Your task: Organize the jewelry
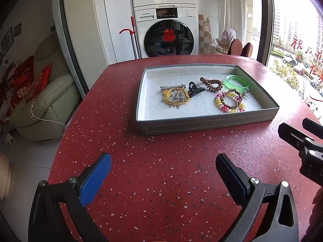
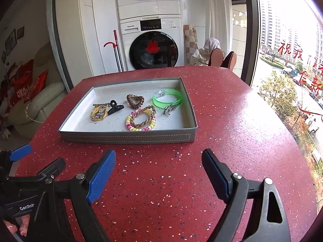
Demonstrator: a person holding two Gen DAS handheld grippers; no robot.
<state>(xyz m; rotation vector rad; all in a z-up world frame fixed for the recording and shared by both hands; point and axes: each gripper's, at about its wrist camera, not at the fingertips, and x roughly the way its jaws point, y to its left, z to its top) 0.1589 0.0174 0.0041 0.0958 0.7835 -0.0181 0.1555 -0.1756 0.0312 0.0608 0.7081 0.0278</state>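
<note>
A grey tray (image 1: 203, 124) (image 2: 129, 137) with a white floor stands on the red speckled table (image 1: 161, 181) (image 2: 222, 131). Inside lie a green bangle (image 1: 236, 81) (image 2: 167, 97), a brown spiral hair tie (image 1: 211, 83) (image 2: 134, 100), a pink-and-yellow spiral tie with a brown braided band (image 1: 230, 100) (image 2: 140, 119), a black claw clip (image 1: 193, 89) (image 2: 115, 106), a yellow cord with metal clips (image 1: 175, 96) (image 2: 98, 113), and a small silver piece (image 2: 169, 109). My left gripper (image 1: 163, 169) is open, short of the tray's near wall. My right gripper (image 2: 158, 167) is open too, nothing between the fingers.
A stacked washer and dryer (image 1: 165, 30) (image 2: 149, 46) stands beyond the table's far edge, with a red-handled mop (image 1: 133, 38) beside it. A cream sofa (image 1: 40, 104) is down at the left. A large window (image 2: 292, 70) runs along the right.
</note>
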